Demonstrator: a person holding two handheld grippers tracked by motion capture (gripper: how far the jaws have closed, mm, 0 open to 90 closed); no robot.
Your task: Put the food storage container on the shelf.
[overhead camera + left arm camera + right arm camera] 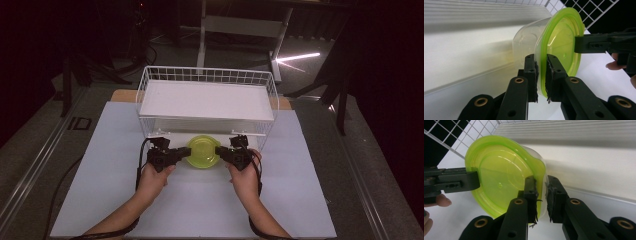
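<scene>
A round clear container with a yellow-green lid [202,151] is held level in front of the white wire basket [150,80]. My left gripper [184,153] is shut on the lid's rim at its left side; in the left gripper view its pads [534,75] pinch the green rim [542,82], with the clear tub [529,42] behind. My right gripper [223,151] is shut on the rim at the opposite side; in the right gripper view the pads [535,195] clamp the lid's edge [539,170]. Each gripper view shows the other gripper across the lid [499,180].
The wire basket holds a white shelf board [207,100] and stands on a pale sheet [100,190] covering the table. Its lower opening lies just behind the container. Cables trail from both grippers down past the forearms. Dark floor and table legs [202,30] lie beyond.
</scene>
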